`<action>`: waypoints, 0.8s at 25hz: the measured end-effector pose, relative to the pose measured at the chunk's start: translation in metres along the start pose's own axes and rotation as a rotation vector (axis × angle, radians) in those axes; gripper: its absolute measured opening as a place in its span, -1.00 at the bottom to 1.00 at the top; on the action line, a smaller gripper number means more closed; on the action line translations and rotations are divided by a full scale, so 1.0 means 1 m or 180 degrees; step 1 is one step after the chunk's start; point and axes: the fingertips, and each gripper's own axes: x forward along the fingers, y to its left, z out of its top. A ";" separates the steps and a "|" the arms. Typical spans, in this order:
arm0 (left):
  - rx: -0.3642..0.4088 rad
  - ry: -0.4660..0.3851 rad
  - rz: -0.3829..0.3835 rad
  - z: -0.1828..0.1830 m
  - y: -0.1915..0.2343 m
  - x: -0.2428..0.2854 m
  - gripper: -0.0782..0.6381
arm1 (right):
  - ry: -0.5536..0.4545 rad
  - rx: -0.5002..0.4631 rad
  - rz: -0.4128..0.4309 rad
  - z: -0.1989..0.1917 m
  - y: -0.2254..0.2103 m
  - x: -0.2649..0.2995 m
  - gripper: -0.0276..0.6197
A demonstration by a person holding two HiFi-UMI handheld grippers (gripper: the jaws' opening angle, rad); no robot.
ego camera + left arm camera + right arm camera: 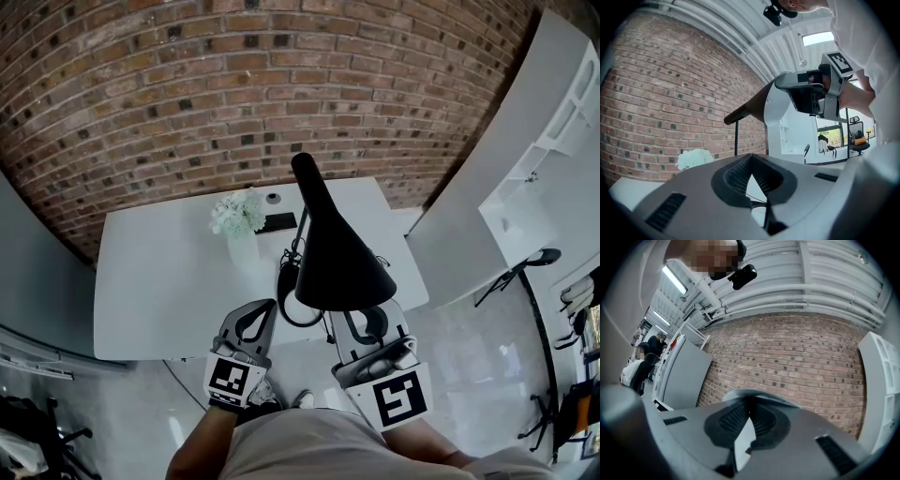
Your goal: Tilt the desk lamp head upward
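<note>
A black desk lamp stands on the white table (159,281). Its cone-shaped head (336,258) points down toward me, and its thin stem (300,234) rises behind. My left gripper (266,306) is shut and empty, just left of the head's rim. My right gripper (361,323) sits right under the rim's near edge; whether it touches the rim I cannot tell. In the left gripper view my left gripper (751,157) is shut, the lamp head (754,104) shows its pale inside, and the right gripper (806,91) hangs beside it. In the right gripper view my right gripper (748,401) is shut.
A white vase of pale flowers (239,216) stands on the table left of the lamp, with a small black item (279,222) beside it. The lamp's black cable (286,298) loops off the table's near edge. A brick wall (234,94) is behind; white shelving (553,141) is at right.
</note>
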 end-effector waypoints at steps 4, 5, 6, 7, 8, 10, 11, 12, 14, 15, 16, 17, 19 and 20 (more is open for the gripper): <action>-0.0033 -0.0058 -0.0010 0.006 -0.005 0.004 -0.76 | 0.0030 0.0046 0.0031 0.003 -0.001 0.000 -0.86; -0.0027 -0.0062 -0.0011 0.006 -0.006 0.004 -0.76 | 0.0032 0.0040 0.0035 0.003 -0.001 -0.001 -0.86; -0.0020 -0.0057 -0.0011 0.005 -0.007 0.004 -0.76 | 0.0029 0.0030 0.0037 0.003 -0.001 -0.001 -0.86; -0.0016 -0.0045 -0.0007 0.004 -0.007 0.003 -0.76 | 0.0018 0.0016 0.0040 0.003 -0.002 -0.002 -0.86; -0.0017 -0.0036 0.0000 0.002 -0.006 0.002 -0.76 | 0.0000 0.0000 0.0046 0.004 -0.001 -0.002 -0.86; -0.0035 -0.0034 0.0013 0.003 -0.005 0.000 -0.76 | -0.0044 -0.0026 0.0052 0.004 -0.001 -0.004 -0.86; -0.0039 -0.0031 0.0018 0.003 -0.004 0.000 -0.76 | -0.0071 -0.0037 0.0047 0.004 -0.001 -0.005 -0.86; -0.0033 -0.0023 0.0020 0.002 -0.004 0.000 -0.76 | -0.0102 -0.0044 0.0036 0.004 -0.002 -0.006 -0.86; -0.0011 0.0001 0.0008 0.000 -0.008 0.001 -0.76 | -0.0138 -0.0032 0.0024 0.002 -0.004 -0.009 -0.86; -0.0006 0.0013 -0.0001 -0.001 -0.011 0.001 -0.76 | -0.0134 -0.0010 0.0031 -0.001 -0.004 -0.011 -0.86; -0.0003 0.0031 -0.0004 -0.003 -0.014 0.001 -0.76 | -0.0118 0.0020 0.0042 -0.005 -0.003 -0.013 -0.86; 0.0001 0.0051 -0.0003 -0.006 -0.017 -0.001 -0.76 | -0.0094 0.0057 0.0054 -0.011 -0.001 -0.015 -0.86; 0.0020 0.0088 0.0005 -0.009 -0.023 -0.005 -0.76 | -0.0034 0.0134 0.0079 -0.022 0.001 -0.020 -0.86; 0.0028 0.0105 0.0015 -0.011 -0.024 -0.007 -0.76 | -0.0002 0.0166 0.0094 -0.028 0.002 -0.022 -0.86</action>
